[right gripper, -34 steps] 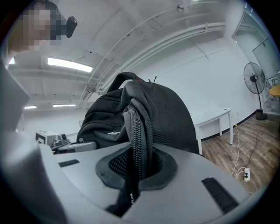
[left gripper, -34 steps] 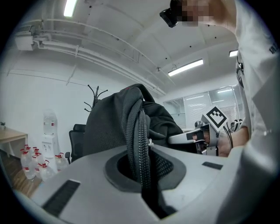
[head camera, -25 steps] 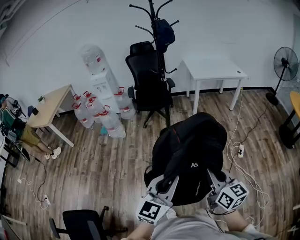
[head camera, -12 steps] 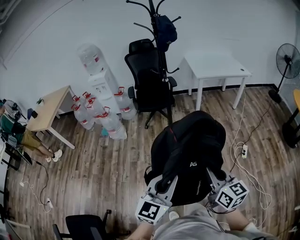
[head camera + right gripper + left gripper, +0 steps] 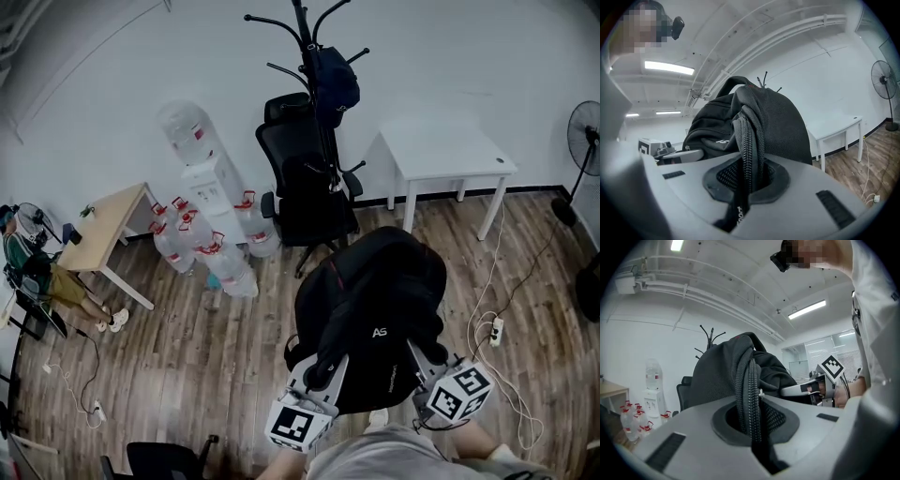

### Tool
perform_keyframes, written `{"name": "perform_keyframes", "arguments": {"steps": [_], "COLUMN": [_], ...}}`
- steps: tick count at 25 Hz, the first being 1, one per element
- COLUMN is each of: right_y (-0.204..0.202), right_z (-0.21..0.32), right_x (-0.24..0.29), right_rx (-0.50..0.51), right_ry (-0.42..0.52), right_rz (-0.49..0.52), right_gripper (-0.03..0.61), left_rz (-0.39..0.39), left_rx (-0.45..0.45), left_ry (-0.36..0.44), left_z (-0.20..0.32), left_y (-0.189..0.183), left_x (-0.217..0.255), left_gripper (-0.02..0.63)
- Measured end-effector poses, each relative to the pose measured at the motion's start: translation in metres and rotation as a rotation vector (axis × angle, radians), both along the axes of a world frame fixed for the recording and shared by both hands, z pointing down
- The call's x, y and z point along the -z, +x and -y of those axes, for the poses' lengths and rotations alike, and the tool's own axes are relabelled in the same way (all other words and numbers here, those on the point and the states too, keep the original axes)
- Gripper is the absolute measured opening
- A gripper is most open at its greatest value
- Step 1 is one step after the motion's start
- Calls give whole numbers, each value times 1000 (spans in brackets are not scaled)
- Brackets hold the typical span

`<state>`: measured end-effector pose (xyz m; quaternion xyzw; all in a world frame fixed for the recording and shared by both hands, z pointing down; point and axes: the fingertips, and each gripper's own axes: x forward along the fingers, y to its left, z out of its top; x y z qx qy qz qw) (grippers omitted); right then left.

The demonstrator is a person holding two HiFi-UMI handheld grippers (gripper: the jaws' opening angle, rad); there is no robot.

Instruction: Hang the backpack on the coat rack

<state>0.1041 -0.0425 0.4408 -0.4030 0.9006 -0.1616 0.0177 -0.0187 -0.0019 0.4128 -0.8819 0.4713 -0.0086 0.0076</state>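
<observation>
backpack [image 5: 375, 314] before coat rack [image 5: 317, 103], chair [image 5: 305, 183]

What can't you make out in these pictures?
- Coat rack's base: head view, behind the office chair.
- Dark item hanging on the rack: head view, too small to identify.
- Floor beneath the backpack: head view, covered by it.
- Person at the left edge: head view, cut off.

- The wood floor [image 5: 206, 347] under me carries everything here.
- The coat rack [image 5: 303, 21] stands on it by the far wall, with a black chair [image 5: 305, 178] just in front.
- A white table [image 5: 450, 150] stands right of the rack, and a fan [image 5: 583, 131] further right.
- Jugs [image 5: 220, 258] crowd the boards beside a dispenser [image 5: 211, 183].
- A wooden table [image 5: 112, 225] at far left bears small things I cannot make out.
- A power strip [image 5: 496, 330] and cables [image 5: 511, 281] lie to my right.
</observation>
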Motion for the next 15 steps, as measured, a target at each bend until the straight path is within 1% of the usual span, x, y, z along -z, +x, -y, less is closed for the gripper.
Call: {"name": "perform_keyframes", "arguments": {"steps": [4, 9, 15], "right_y": [6, 11, 7], "right_z": [40, 82, 115], "right_x": [8, 13, 17], "right_rx": [36, 72, 74], "right_ry": [27, 43, 36], "right_rz": [-12, -32, -31], "right_gripper": [28, 28, 29], "left_rz": [23, 10, 27], "left_rx": [39, 79, 84], "left_ry": [32, 22, 18], "left_z": [37, 75, 108], "left_y": [3, 10, 7], "left_x": [1, 3, 9], "left_gripper": [25, 25, 25]}}
